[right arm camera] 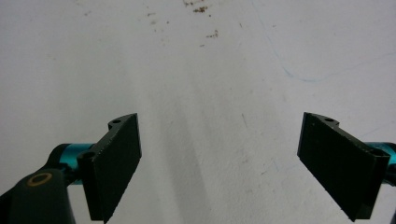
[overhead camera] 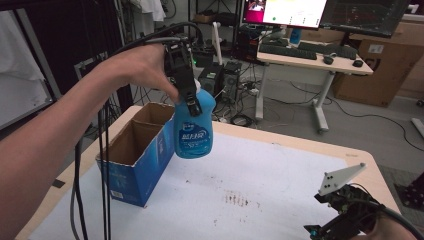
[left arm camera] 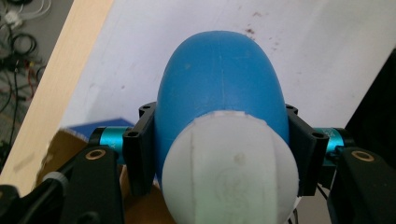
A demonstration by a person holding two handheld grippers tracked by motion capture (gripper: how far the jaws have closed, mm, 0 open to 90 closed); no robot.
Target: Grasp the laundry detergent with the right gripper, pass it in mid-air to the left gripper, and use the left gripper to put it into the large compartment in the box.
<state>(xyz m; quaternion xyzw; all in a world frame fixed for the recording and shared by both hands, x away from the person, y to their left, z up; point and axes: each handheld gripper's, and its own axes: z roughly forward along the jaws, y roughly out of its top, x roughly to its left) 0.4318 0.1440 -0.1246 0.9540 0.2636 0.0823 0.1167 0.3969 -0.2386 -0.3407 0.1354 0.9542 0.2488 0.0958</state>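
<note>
A blue plastic bottle with a white cap hangs in the air just right of an open blue cardboard box, held near its neck by my left gripper. Looking down from the left gripper view, the bottle with its white cap sits between the two black jaws, which press on both sides. My left gripper is shut on it. My right gripper rests low at the table's near right corner. In the right gripper view my right gripper is open over bare white table.
The white table top carries brown stains near its middle. The box stands at the table's left edge with its flaps up. Behind the table are a desk with monitors, keyboard and cardboard boxes, and cables on the floor.
</note>
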